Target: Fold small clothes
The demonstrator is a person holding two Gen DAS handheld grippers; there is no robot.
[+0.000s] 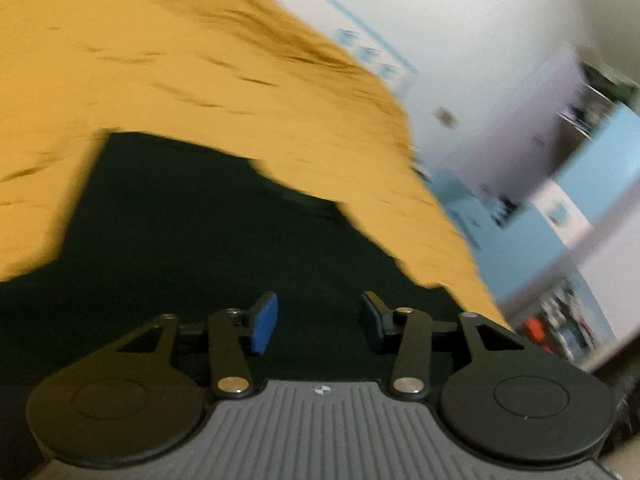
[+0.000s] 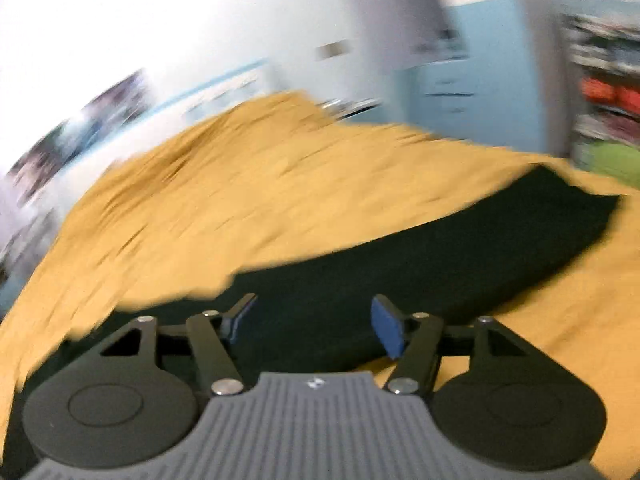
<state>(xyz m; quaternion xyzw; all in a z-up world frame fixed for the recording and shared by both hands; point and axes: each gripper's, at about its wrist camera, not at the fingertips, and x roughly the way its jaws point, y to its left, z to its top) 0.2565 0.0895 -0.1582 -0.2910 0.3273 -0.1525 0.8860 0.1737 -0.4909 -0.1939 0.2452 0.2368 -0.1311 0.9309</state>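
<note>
A dark, almost black garment [image 1: 192, 216] lies flat on a mustard-yellow cloth surface [image 1: 160, 60]. Over its near part hovers my left gripper [image 1: 318, 320], jaws apart, with nothing between the blue pads. In the right wrist view the same dark garment [image 2: 440, 256] stretches away to the right across the yellow cloth [image 2: 260, 184]. My right gripper [image 2: 310, 326] stands open above the garment's near end, and its pads hold nothing. Both views are blurred by motion.
The yellow surface ends at an edge on the right [image 1: 460, 232], with white and light-blue walls [image 1: 480, 20] beyond. Shelves with red and green items [image 2: 608, 120] stand at the far right. Pictures [image 2: 120, 96] hang on the wall at left.
</note>
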